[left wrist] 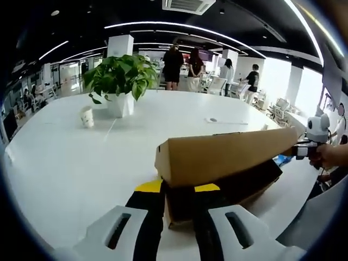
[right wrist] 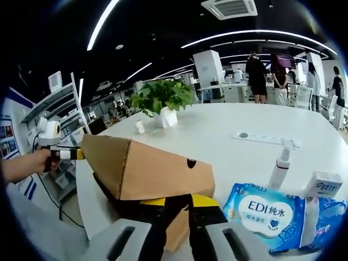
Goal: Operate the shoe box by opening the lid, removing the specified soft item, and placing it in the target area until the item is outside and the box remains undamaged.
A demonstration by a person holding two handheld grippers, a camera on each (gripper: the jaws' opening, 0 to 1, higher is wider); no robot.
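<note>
Bright, even light from ceiling strip lights — glare whitens the tabletop; fisheye bending toward the edges, far people soft.

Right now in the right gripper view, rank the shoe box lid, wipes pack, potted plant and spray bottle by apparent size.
1. shoe box lid
2. wipes pack
3. potted plant, farther off, so likely bigger than it looks
4. spray bottle

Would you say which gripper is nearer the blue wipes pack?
Right. The right gripper sits beside the wipes pack; the left gripper is at the box's far end.

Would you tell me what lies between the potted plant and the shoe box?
In the left gripper view, only bare white table lies between the potted plant and the shoe box.
</note>
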